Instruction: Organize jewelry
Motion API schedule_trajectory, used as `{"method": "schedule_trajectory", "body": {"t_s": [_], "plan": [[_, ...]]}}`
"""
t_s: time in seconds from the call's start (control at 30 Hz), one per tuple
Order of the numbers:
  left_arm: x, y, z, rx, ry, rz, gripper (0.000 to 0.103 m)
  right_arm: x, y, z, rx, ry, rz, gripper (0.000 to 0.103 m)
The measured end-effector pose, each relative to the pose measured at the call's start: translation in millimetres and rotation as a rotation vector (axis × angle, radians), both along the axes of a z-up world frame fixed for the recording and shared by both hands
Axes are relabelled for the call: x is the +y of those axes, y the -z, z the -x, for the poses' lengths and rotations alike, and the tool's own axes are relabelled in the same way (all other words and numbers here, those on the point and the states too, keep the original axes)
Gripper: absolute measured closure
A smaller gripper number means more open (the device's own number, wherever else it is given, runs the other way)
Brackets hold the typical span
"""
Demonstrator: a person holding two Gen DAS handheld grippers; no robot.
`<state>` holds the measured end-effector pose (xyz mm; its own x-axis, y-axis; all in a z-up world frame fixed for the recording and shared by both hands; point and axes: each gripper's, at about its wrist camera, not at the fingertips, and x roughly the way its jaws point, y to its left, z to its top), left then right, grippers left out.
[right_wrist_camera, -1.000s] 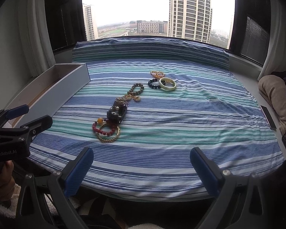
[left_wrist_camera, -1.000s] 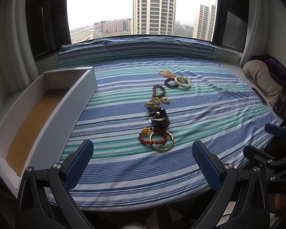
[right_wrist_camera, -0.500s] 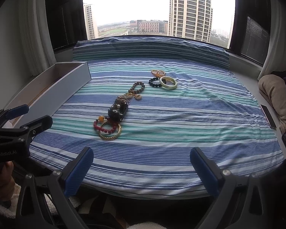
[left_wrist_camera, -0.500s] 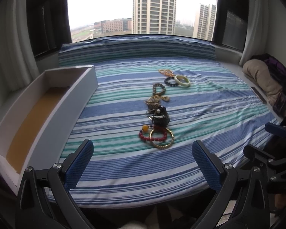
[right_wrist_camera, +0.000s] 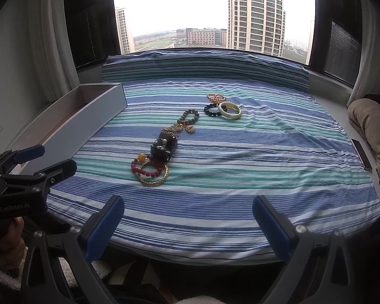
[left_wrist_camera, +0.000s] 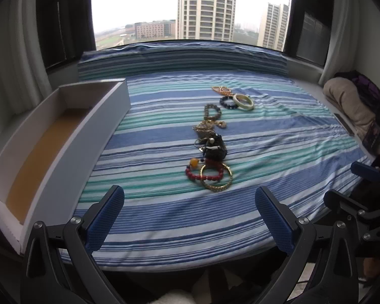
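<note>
Jewelry lies outside the bare drawer; both hand-held grippers spread.

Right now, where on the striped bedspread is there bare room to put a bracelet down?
Bare stripes lie between the white tray and the jewelry line, and across the whole right side toward the beige bundle. The near strip before the gold bangle is free. The centre line is crowded.

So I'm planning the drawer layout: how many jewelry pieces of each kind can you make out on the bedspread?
Beaded bracelets: 4 (red, brown, dark blue, orange-gold)
Bangles: 2 (gold, pale green)
Tangled gold chain pile: 1
Black pouch: 1
Total: 8
</note>
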<state>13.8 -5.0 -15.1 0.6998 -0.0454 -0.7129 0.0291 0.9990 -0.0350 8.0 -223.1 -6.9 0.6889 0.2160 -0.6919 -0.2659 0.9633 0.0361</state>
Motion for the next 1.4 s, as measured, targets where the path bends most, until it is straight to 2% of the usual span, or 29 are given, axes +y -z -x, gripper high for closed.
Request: {"method": "schedule_trajectory", "body": {"t_s": [0.2, 0.37, 0.5, 0.7, 1.4], "plan": [[-1, -2, 1, -0.003, 0.001, -0.01, 0.001, -2, -1, 2, -0.007, 0.004, -0.003, 0.0], [10, -5, 6, -0.013, -0.036, 0.02, 0.0, -3, -4, 8, -0.027, 0.005, -0.009, 0.0], [13, 0, 4, 0.016, -0.045, 0.032, 0.001, -3, 1, 6, -0.005, 0.008, -0.009, 0.0], [4, -3, 9, 0.004, -0.021, 0.006, 0.001, -1, -4, 10, -0.03, -0.007, -0.009, 0.0], [-3, 0, 11, 0.02, -0.001, -0.028, 0.001, 2, -2, 8, -0.014, -0.016, -0.02, 0.0]]}}
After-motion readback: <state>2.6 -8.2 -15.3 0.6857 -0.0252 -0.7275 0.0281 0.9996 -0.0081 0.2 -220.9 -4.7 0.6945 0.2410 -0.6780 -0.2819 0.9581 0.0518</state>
